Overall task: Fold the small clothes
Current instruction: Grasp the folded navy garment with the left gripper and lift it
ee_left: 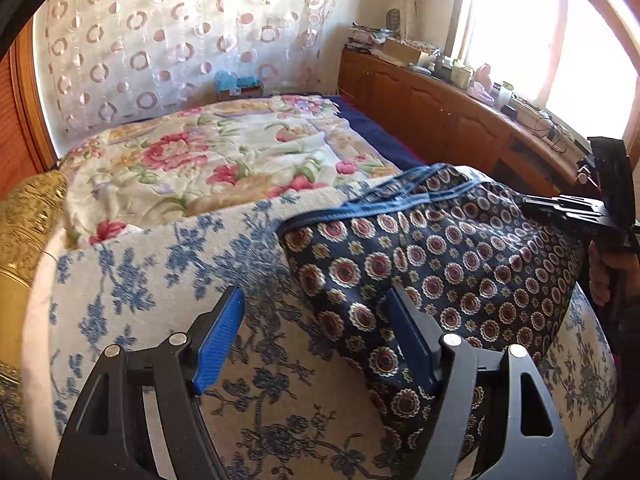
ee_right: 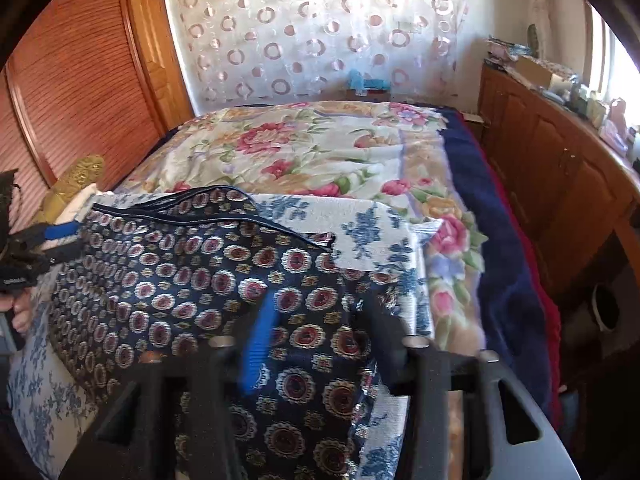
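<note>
Garment: patterned shorts [ee_left: 436,264], dark navy with red-and-cream medallions, blue elastic waistband [ee_left: 404,196] at the far edge. Lies spread, slightly rumpled, on a blue-floral towel [ee_left: 160,276] laid over the near end of the bed [ee_left: 224,152].

Left gripper [ee_left: 316,344]: jaws wide apart, nothing between the pads. It hangs over the towel at the shorts' near left corner; the right-hand blue pad sits at the cloth's edge, but I cannot tell if it touches.

Right gripper [ee_right: 316,340]: blurred in its own view. Jaws narrowed over the near right part of the shorts with cloth running between them; whether the pads actually pinch the fabric I cannot tell. In the left wrist view it shows at the shorts' far right edge [ee_left: 560,204], too small to settle the point.

Handling, judged: light woven cloth, limp, no stiffness. It will drape and sag from any single pinch and may slide on the towel's nap. Nothing fragile.

Where to take hold, judged: two corners along one side, or both ends of the waistband, where the elastic is thick enough to stay in the pads. Lift both together so the fold line stays straight.

Surroundings: wooden cabinet [ee_left: 432,108] to the right, cluttered on top.
</note>
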Motion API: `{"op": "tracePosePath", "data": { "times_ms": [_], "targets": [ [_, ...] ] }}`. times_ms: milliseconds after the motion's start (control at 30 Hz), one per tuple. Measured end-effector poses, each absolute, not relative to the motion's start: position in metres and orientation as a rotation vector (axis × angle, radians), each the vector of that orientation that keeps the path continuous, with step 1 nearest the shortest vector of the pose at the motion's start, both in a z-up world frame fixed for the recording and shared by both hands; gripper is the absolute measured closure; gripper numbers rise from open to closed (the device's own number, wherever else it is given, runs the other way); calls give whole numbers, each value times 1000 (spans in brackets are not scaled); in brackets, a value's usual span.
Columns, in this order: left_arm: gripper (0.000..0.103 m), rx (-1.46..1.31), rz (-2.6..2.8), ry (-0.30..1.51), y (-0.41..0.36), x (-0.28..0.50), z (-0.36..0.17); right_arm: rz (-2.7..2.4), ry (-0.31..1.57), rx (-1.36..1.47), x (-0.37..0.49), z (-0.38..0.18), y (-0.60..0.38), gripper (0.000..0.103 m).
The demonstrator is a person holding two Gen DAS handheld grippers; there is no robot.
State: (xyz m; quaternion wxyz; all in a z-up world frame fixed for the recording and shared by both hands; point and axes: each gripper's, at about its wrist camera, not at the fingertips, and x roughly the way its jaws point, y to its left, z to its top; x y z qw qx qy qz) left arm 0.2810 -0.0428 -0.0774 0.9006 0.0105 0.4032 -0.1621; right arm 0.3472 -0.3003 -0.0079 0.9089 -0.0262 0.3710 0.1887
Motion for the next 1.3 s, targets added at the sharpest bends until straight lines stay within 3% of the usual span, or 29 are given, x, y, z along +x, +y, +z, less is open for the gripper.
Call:
{"op": "tracePosePath", "data": {
  "times_ms": [167,267,300,667,733,800,933,1000,1100,1300],
  "targets": [
    [28,16,-359,867,-50,286,-84,328,760,-82,342,-8,-299,82],
    [28,17,-367,878,-52,287,-86,271,777,-102,343,-11,-299,50],
    [28,16,-369,880,-53,288,-87,264,790,-95,345,-14,-300,44],
    [29,-43,-392,909,-50,294,-91,308,819,-2,354,-26,-311,43],
    [38,-56,-406,909,-52,296,-91,317,814,-1,352,-25,-310,43],
    [49,-68,-424,913,-53,299,-91,334,809,-11,348,-26,-307,57],
    [61,-107,-459,925,-57,306,-92,378,810,-9,343,-25,-305,76],
    [76,-126,-479,930,-58,308,-92,396,813,2,342,-25,-306,83],
    [89,-119,-500,920,-61,307,-89,411,809,4,337,-24,-306,89],
    [94,-52,-497,846,-71,291,-69,384,775,-25,329,-18,-302,93]
  ]
}}
